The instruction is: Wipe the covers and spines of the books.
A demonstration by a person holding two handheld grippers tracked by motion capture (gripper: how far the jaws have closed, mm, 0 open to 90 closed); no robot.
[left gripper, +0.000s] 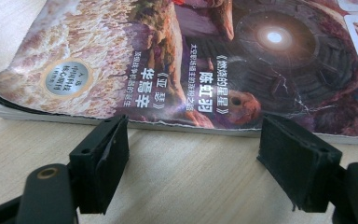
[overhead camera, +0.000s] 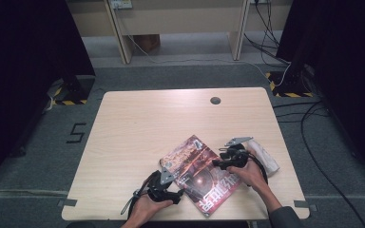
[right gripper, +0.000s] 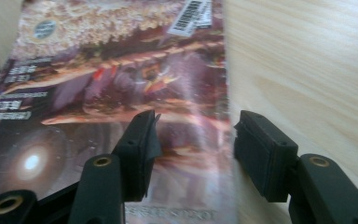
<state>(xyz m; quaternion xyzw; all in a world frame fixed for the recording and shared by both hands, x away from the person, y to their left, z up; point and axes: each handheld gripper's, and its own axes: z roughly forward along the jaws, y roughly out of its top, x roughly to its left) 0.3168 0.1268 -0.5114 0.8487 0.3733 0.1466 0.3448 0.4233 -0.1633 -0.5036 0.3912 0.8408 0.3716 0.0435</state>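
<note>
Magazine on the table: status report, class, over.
Left hand-held gripper open at glossy purple-cover magazine edge. Right hand-held gripper open, straddling its other edge. White crumpled bag beside right hand, not blocking.

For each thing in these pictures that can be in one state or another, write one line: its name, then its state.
magazine: closed, lying flat on the table, cover up, one corner curling.
left gripper: jaws open, at the magazine's edge, not gripping it.
right gripper: jaws open, straddling the magazine's edge, pads not pressing.
white cloth: crumpled, lying on the table beside the right hand.
</note>
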